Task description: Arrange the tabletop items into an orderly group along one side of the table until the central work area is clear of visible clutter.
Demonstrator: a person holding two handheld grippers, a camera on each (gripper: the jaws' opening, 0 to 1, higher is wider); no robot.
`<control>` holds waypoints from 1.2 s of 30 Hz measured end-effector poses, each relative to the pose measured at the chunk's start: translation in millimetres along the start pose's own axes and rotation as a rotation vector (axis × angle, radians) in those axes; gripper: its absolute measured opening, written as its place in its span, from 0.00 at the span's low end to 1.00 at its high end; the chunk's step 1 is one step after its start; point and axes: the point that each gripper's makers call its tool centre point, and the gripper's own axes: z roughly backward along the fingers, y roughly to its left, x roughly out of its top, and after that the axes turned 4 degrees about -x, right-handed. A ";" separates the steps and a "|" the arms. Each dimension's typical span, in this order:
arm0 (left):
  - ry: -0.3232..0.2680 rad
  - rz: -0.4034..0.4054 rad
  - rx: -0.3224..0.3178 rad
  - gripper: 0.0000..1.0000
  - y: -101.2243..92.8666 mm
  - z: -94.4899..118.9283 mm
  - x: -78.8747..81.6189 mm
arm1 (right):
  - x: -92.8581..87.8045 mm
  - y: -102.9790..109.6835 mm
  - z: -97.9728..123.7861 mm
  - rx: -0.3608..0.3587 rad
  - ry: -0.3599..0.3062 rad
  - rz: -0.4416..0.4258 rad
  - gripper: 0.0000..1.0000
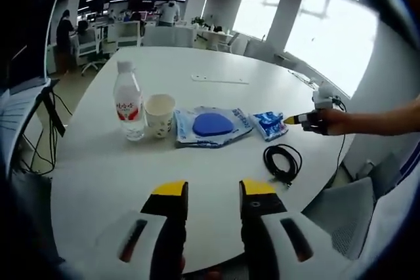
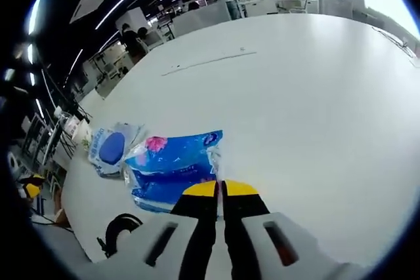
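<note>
The right gripper [image 2: 220, 191] has its jaws pressed nearly together, with only a thin slit between the yellow tips. They sit right at the near edge of the blue packet [image 2: 172, 168]. Whether a corner of the packet is pinched in them or they merely touch it, I cannot tell. The packet lies just ahead and to the left of those tips, its long side running across that view toward the blue pouch [image 2: 111, 147] beside it.

In the left gripper view the same right gripper [image 1: 292, 120] reaches in from the right and meets the packet [image 1: 269, 124] at the right end of the row. The row runs bottle [image 1: 128, 103], paper cup [image 1: 159, 115], pouch [image 1: 211, 124], packet, all close together. The black cable [image 1: 283, 162] lies coiled apart from them, nearer the table [image 1: 216, 181] edge.

The left gripper [image 1: 211, 191] hangs back, jaws parted wide and holding nothing, well short of everything. So the right hand is plainly the nearer one for the packet. The cable looks like the stray still to be gathered in.
</note>
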 end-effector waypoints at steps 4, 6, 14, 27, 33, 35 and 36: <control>-0.001 0.002 0.003 0.30 0.7 1.2 0.4 | 8.8 3.4 -4.4 -0.005 -0.006 0.010 0.00; -0.006 0.004 0.007 0.30 3.1 2.7 0.9 | 12.1 4.7 -4.9 -0.005 -0.009 0.015 0.00; -0.010 0.018 0.023 0.30 11.4 9.2 -3.3 | 17.7 1.5 -10.4 -0.023 -0.003 0.013 0.00; -0.016 0.025 0.029 0.30 12.8 12.5 -3.1 | 13.8 1.5 -10.0 -0.030 0.010 0.024 0.03; -0.031 0.035 0.029 0.30 13.9 12.7 -1.9 | 15.7 2.3 -7.6 -0.019 0.004 0.026 0.04; -0.028 0.028 0.027 0.30 12.3 12.8 -2.3 | 15.5 2.1 -6.3 -0.020 0.004 0.030 0.04; -0.028 0.026 0.026 0.30 11.8 13.1 -2.3 | 15.2 2.2 -5.5 -0.018 0.005 0.030 0.05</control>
